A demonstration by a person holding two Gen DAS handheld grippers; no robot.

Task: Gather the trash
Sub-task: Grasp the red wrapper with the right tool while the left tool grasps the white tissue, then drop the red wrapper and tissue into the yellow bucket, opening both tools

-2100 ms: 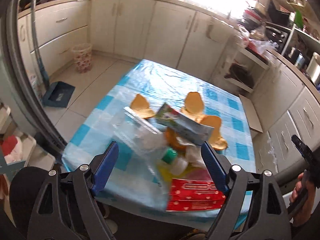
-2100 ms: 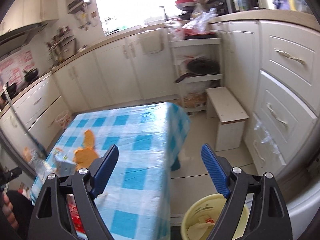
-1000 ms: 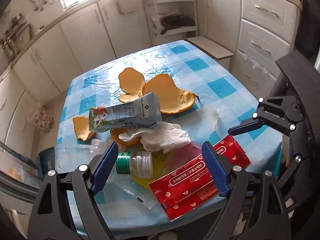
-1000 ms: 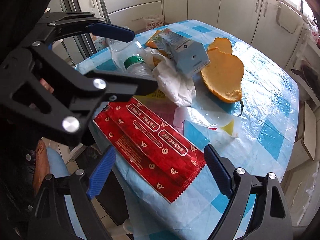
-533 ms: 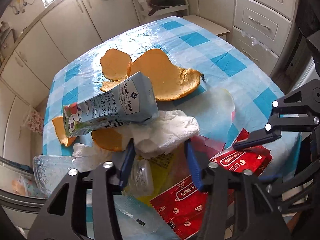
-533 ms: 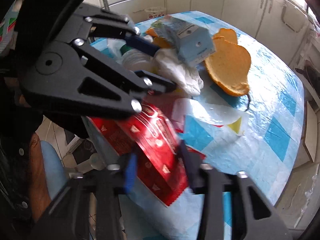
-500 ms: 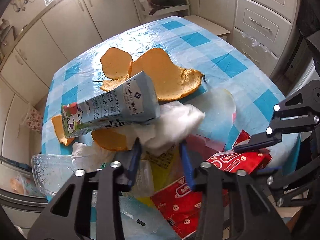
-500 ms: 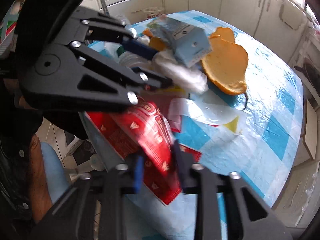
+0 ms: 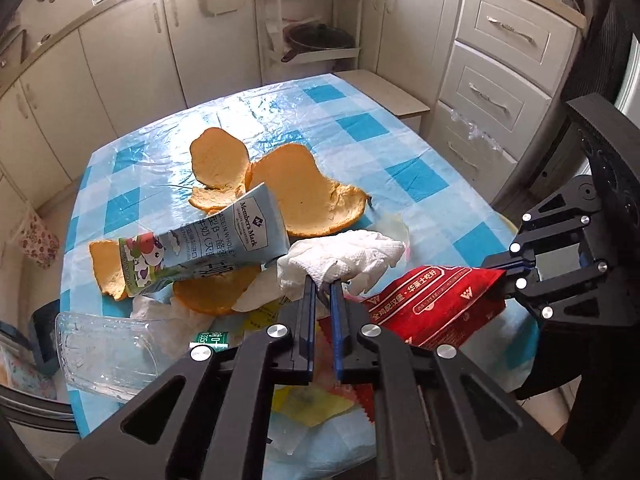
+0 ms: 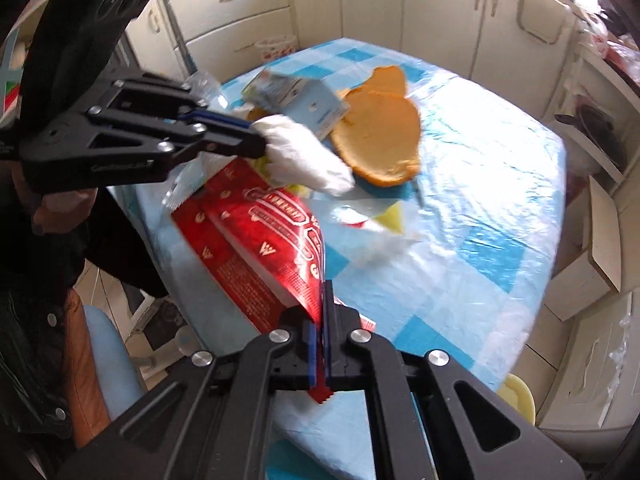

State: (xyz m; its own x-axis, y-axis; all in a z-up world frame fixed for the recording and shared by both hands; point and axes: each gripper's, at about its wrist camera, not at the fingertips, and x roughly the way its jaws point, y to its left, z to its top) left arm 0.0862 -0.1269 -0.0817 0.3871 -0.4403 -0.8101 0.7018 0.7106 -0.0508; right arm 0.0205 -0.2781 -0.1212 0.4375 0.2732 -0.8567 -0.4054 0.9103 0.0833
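Trash lies heaped on a table with a blue checked cloth (image 9: 360,128). My left gripper (image 9: 322,286) is shut on a crumpled white tissue (image 9: 352,258), which also shows in the right wrist view (image 10: 304,156). My right gripper (image 10: 321,292) is shut on the edge of a red snack wrapper (image 10: 272,236) and lifts it off the cloth; the wrapper shows in the left wrist view (image 9: 432,300) too. A blue milk carton (image 9: 208,246), orange peels (image 9: 308,196), a clear plastic bottle (image 9: 104,354) and a yellow wrapper (image 9: 304,404) stay on the table.
White kitchen cabinets ring the table. A small white stool (image 9: 384,94) stands at the far side. A yellow bin (image 10: 518,398) sits on the floor by the table's right edge. A patterned basket (image 9: 36,236) stands on the floor at left.
Both grippers closed: the left on the white tissue, the right on the red wrapper. Both pieces have been raised off the heap.
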